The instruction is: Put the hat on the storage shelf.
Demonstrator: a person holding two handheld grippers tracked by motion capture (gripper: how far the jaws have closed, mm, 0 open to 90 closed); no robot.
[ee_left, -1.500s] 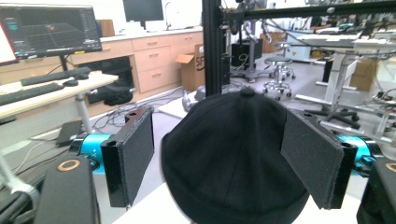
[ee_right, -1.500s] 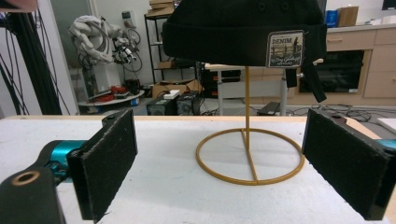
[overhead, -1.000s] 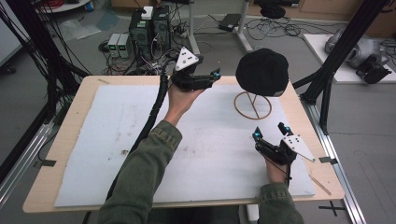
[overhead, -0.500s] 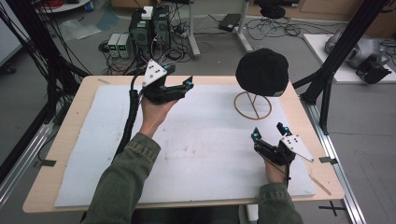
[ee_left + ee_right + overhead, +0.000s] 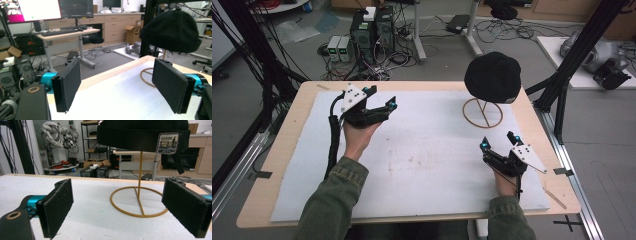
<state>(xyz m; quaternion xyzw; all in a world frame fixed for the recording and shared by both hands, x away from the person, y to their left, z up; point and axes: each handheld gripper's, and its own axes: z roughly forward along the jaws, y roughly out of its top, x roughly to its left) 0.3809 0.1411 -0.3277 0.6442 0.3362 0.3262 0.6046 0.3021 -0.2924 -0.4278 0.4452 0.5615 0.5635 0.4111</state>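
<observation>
Black hat (image 5: 492,77) on wire stand (image 5: 482,113) at table's far right, left gripper (image 5: 379,97) far left – jaws spread, empty, right gripper (image 5: 498,141) near stand – jaws spread, empty.

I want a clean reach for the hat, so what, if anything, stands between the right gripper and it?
Nothing visible: bare mat lies between the right gripper and the hat on its stand; its jaws are open.

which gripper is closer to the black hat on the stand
Right. The right gripper sits just in front of the black hat and its stand, fingers open; the left gripper is across the table to the hat's left.
</observation>
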